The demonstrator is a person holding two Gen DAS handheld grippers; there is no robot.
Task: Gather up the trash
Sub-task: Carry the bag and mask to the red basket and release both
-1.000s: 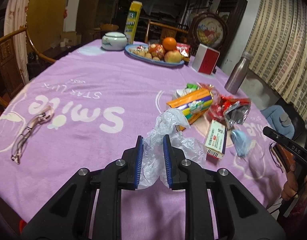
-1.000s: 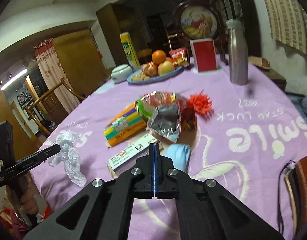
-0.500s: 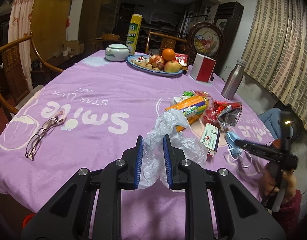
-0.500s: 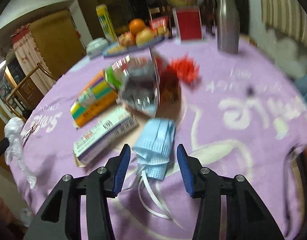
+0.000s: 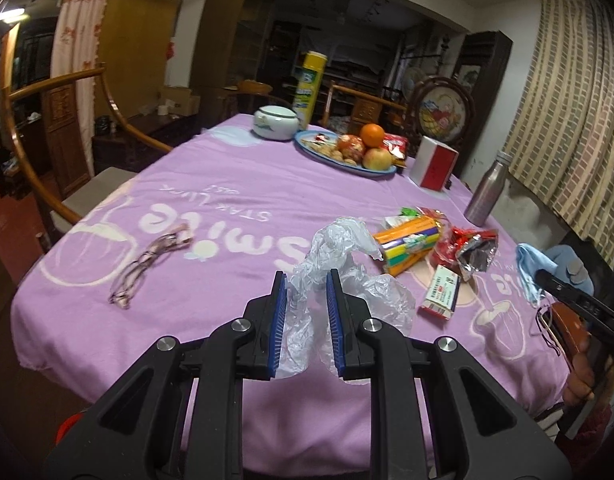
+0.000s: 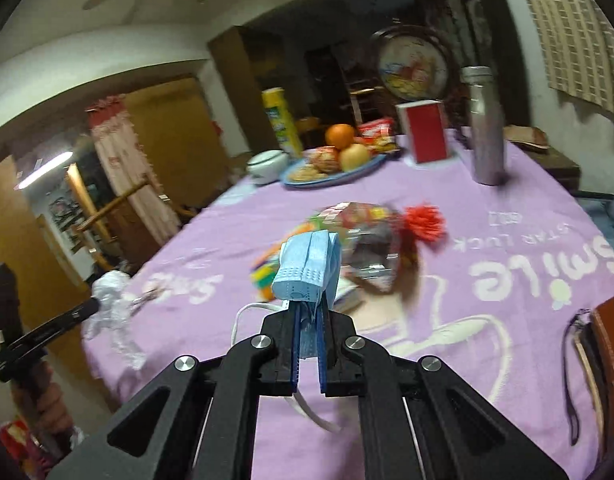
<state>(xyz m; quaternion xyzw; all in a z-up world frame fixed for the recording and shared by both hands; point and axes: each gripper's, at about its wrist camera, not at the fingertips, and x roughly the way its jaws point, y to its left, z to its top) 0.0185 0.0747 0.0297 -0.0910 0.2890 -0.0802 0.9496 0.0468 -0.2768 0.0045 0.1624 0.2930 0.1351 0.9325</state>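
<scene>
The left tongs (image 5: 306,300), at the bottom middle of the left view, are clenched on a crumpled clear plastic bag (image 5: 339,264). The bag sticks up between the two blue pads and spills out to the right side. It hangs above the near edge of the desk (image 5: 227,196), which is covered with a purple cloth that has white letters on it.

The right tongs (image 6: 307,320), at the bottom middle of the right view, are clenched on a folded light blue face mask (image 6: 309,266). The mask stands up above the pads, and its white ear loop (image 6: 243,316) curls out to the left. In the left view the same mask shows at the right edge, lifted off the cloth.

More trash lies on the desk in the middle right of the left view. An orange and yellow snack pack (image 5: 407,242) lies beside a torn red and silver foil wrapper (image 5: 473,248). A small white and red box (image 5: 441,298) lies just in front of them, nearer to the tongs.

A pair of thin glasses (image 5: 147,264) lies on the cloth at the left. At the far end, in the upper middle, a blue plate of fruit (image 5: 347,152) sits next to a white lidded bowl (image 5: 276,122). A red and white box (image 5: 434,163) stands to the right of the plate, and a silver metal bottle (image 5: 487,190) stands further right.
</scene>
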